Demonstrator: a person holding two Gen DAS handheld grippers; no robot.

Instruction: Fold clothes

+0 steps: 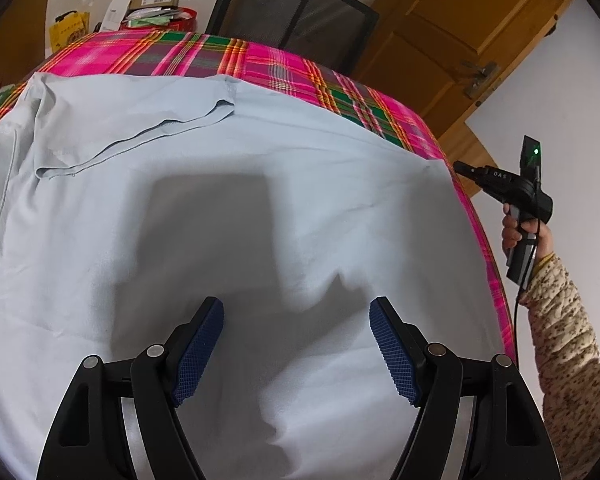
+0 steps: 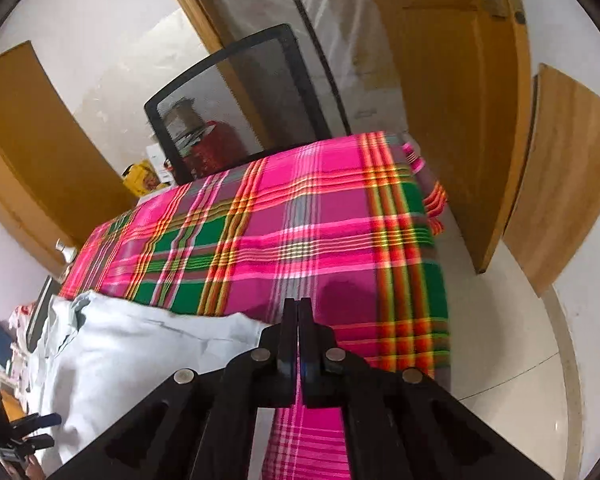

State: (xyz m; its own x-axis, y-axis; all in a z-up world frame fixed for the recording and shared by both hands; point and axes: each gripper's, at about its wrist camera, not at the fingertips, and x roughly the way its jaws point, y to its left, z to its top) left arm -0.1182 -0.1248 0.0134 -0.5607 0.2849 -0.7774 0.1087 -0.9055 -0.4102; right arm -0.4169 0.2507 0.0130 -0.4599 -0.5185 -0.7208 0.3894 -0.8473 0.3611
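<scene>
While the left gripper (image 1: 296, 344) hangs over the middle of the pale blue garment (image 1: 260, 184), its blue-padded jaws stand wide apart with nothing between them; only its own shadow falls on the cloth below. Off to the side, the right gripper (image 2: 298, 320) is pressed fully shut, and I can see no fabric caught in it: its tips sit over the bare pink plaid cloth (image 2: 300, 232), just beside the garment's near edge. From the left wrist view that same tool shows up held in a hand (image 1: 516, 228) in a speckled sleeve (image 1: 568, 340), just off the table's edge.

The garment lies spread flat across most of the plaid-covered table, with one portion near the far left already turned over on itself, its hem (image 1: 140, 140) running diagonally. A mesh-backed chair (image 1: 296, 12) stands behind the table, with boxes and bags beyond it and a wooden door (image 2: 452, 92) to the side.

My reading is that one fold is laid and the hands are between grasps. The next move likely calls for the right tool to open, reach to the garment's edge and pinch it cleanly, without snagging the tablecloth underneath, while the left either pins the middle or takes the matching edge.
</scene>
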